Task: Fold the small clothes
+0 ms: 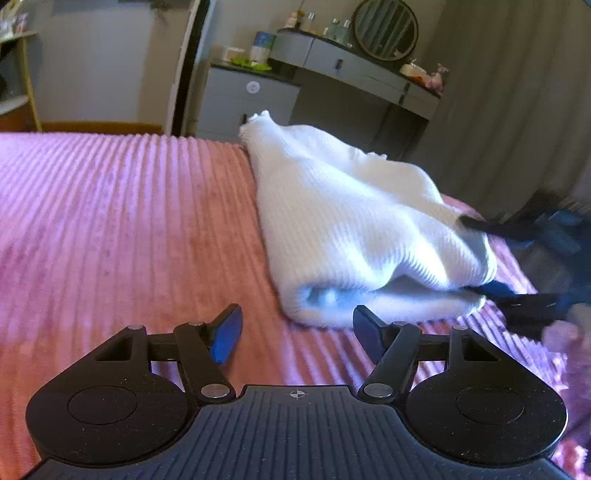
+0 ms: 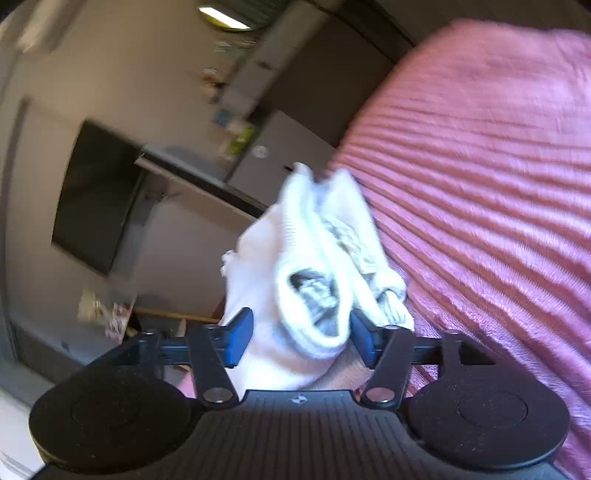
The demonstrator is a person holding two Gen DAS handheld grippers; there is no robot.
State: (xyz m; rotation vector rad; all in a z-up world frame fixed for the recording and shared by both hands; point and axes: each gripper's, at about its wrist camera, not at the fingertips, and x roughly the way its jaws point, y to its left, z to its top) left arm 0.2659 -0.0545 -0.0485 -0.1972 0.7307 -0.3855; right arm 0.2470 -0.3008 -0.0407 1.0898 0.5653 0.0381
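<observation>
- A white ribbed knit garment [image 1: 354, 229] lay bunched on a bed covered by a pink ribbed bedspread [image 1: 122, 221], which serves as the landmark here.
- In the left wrist view, the garment sat on the bedspread's right part, reaching toward its far edge, with a rolled fold along the near side.
- The left tongs [image 1: 297, 334] hovered over the bedspread just short of that rolled fold, fingers spread apart with nothing between them, their blue pads [image 1: 227, 338] visible.
- The right tongs [image 1: 476, 254] appeared blurred at the garment's right edge, one dark finger above the cloth and one below it.
- In the right wrist view, the right tongs [image 2: 301, 338] had their fingers set wide, with the garment [image 2: 314, 266] bunched between them; the cloth pressed against the right-side pad, while a gap at the left-side pad could not be ruled out, so whether they gripped it cannot be told.
- There the garment hung at the bedspread's [image 2: 480, 166] edge, its folds open and a grey patch showing inside.
- Beyond the bed's far edge stood a grey dressing table [image 1: 354, 70] with a round mirror [image 1: 386, 29], and grey curtains [image 1: 517, 92] to its right.
</observation>
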